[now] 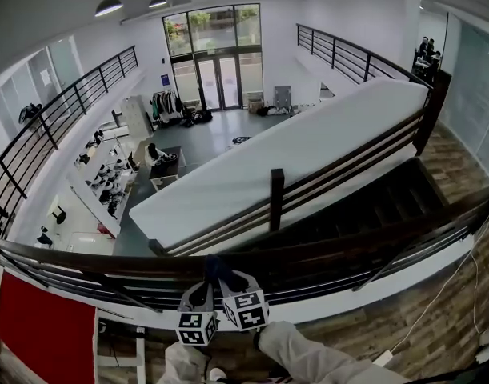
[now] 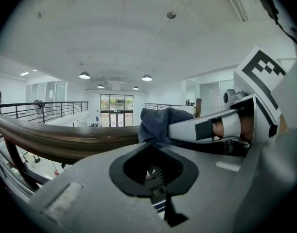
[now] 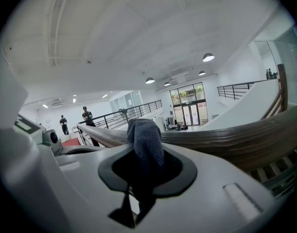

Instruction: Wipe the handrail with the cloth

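A dark wooden handrail (image 1: 356, 248) runs across the lower part of the head view. A dark blue-grey cloth (image 1: 215, 269) lies over it near the middle. My right gripper (image 1: 230, 280) is shut on the cloth (image 3: 146, 142), which bulges up between its jaws against the handrail (image 3: 235, 139). My left gripper (image 1: 201, 291) sits right beside it on the left, jaws together with nothing seen between them. In the left gripper view, the left gripper (image 2: 150, 166) is just below the handrail (image 2: 65, 137), and the cloth (image 2: 157, 123) shows ahead in the right gripper's jaws.
Beyond the rail is a drop to a lower floor with tables (image 1: 108, 184) and glass doors (image 1: 218, 70). A staircase with a white side wall (image 1: 308, 154) descends ahead. A red panel (image 1: 44, 330) stands at lower left. Two people (image 3: 86, 115) stand far along the balcony.
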